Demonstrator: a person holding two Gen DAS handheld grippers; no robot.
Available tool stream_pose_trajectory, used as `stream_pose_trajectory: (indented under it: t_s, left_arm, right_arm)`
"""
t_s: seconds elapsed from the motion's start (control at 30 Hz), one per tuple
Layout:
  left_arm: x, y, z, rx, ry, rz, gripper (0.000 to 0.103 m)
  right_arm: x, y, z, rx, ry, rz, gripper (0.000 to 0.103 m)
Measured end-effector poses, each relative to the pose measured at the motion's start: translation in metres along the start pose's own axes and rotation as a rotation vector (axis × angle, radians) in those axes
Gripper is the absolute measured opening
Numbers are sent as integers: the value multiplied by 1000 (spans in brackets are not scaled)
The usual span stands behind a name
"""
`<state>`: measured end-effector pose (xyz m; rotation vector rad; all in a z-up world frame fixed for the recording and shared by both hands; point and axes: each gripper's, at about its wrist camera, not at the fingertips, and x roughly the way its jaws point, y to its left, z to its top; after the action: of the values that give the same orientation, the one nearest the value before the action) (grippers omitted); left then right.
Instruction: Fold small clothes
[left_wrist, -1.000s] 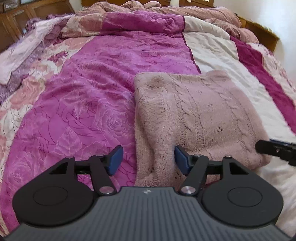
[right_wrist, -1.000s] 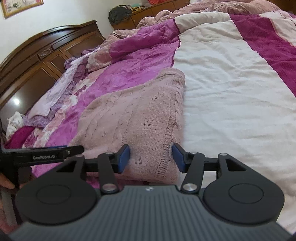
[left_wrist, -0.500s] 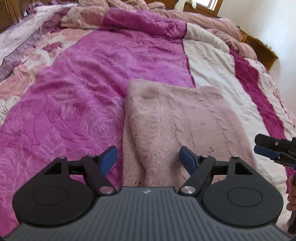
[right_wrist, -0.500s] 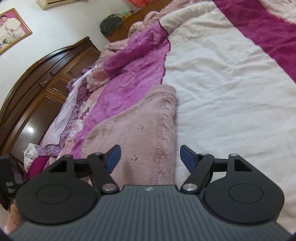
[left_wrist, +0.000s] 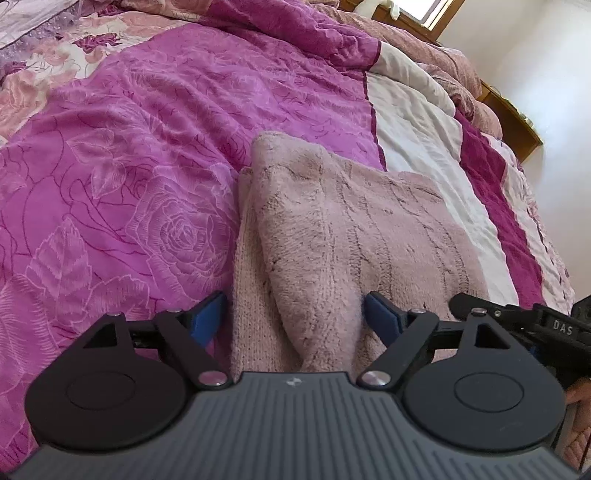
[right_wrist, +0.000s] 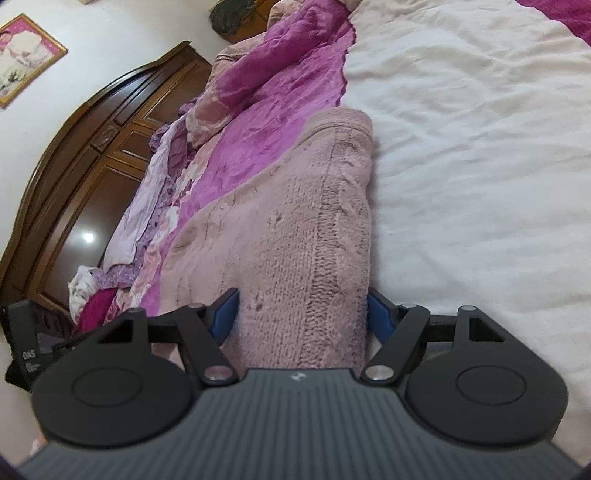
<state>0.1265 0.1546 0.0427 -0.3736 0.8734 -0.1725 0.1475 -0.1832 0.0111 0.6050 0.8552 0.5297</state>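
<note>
A pink knitted sweater (left_wrist: 351, 229) lies folded on the bed, with a lower layer showing along its left side. My left gripper (left_wrist: 295, 317) straddles its near left corner. Its jaws are opening, and the blue left pad (left_wrist: 208, 317) stands clear of the cloth. In the right wrist view the sweater (right_wrist: 295, 221) runs away from me, and my right gripper (right_wrist: 301, 315) is open around its near right edge, the knit filling the gap. The right gripper's black body (left_wrist: 554, 326) shows at the right of the left wrist view.
The bed has a magenta rose-patterned quilt (left_wrist: 129, 166) on the left and a white blanket (right_wrist: 480, 147) on the right. A dark wooden headboard (right_wrist: 74, 166) and loose lilac clothes (right_wrist: 125, 229) lie far left. A person's fingers (left_wrist: 578, 395) show at the right edge.
Both pairs of jaws have spread wider. Both grippers have sunk and come closer to the sweater's near edge, rolling a little. The sweater stays on the bed.
</note>
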Motion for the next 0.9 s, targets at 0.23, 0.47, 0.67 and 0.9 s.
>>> stream_pose_trajectory:
  t_s: [0.23, 0.47, 0.67, 0.9]
  left_arm:
    - [8, 5, -3, -57, 5, -77, 86]
    - [3, -1, -8, -58, -28, -154, 46]
    - [-17, -17, 0, -41, -58, -183, 40]
    - [-30, -54, -5, -27, -60, -237, 39]
  right_arm:
    - [10, -1, 3, -14, 11, 31, 74]
    - [8, 17, 11, -45, 0, 38, 53]
    - [-20, 31, 20, 1, -47, 112, 48]
    - [-71, 39, 23, -34, -108, 86, 48]
